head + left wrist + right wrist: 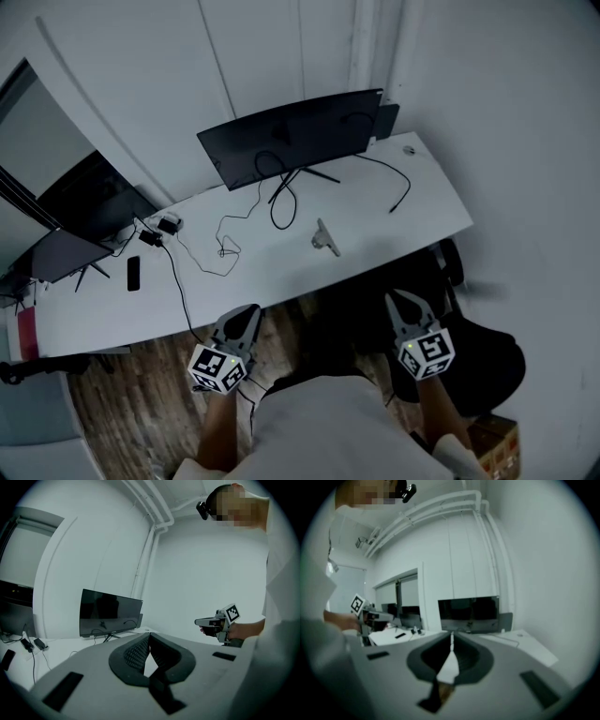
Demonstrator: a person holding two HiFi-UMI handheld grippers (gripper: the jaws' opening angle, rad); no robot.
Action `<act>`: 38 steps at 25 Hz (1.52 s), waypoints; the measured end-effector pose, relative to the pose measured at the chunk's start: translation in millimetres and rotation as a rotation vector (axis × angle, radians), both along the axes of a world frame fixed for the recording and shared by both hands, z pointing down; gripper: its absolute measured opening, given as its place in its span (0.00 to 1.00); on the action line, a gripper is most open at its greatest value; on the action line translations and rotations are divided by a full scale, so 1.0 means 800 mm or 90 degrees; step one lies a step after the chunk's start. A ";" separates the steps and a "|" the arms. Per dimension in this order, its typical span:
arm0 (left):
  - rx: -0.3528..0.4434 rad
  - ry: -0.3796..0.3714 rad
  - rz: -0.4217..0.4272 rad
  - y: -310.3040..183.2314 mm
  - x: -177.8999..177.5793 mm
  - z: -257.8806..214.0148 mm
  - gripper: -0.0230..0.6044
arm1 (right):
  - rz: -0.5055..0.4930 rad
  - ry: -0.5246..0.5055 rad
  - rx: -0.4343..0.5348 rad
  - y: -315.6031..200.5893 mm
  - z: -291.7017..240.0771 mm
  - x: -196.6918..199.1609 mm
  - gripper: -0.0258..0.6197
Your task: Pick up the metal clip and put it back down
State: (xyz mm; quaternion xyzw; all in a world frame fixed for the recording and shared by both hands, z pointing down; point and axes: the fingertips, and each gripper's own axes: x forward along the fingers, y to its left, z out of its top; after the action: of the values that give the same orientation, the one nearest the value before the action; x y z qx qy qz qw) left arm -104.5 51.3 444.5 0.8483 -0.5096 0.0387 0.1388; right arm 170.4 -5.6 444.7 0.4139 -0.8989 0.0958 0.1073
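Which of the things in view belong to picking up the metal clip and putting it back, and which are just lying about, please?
For the job:
metal clip
table under it
left gripper, fingers shut, empty
right gripper, fingers shut, empty

Lying about:
monitor
black cable
phone
adapter
office chair

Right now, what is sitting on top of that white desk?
A dark monitor on its stand, loose black cables, a metal clip and a small black slab. The desk behind the monitor is hidden by its screen.
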 end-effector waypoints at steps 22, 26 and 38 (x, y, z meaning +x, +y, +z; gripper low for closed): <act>-0.040 -0.012 0.067 -0.110 0.013 0.032 0.09 | 0.058 0.013 -0.030 -0.068 0.027 0.006 0.09; -0.053 -0.005 0.091 -0.142 0.004 0.042 0.09 | 0.087 0.018 -0.036 -0.082 0.028 -0.001 0.09; -0.136 0.031 0.174 -0.230 0.002 0.106 0.09 | 0.166 0.037 -0.093 -0.111 0.057 -0.024 0.09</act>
State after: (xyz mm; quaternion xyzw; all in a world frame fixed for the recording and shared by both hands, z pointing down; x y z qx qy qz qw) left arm -102.5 -132.5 529.1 0.8909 -0.3787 0.0907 0.2337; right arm 151.4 -94.6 490.6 0.5207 -0.8247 0.1620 0.1498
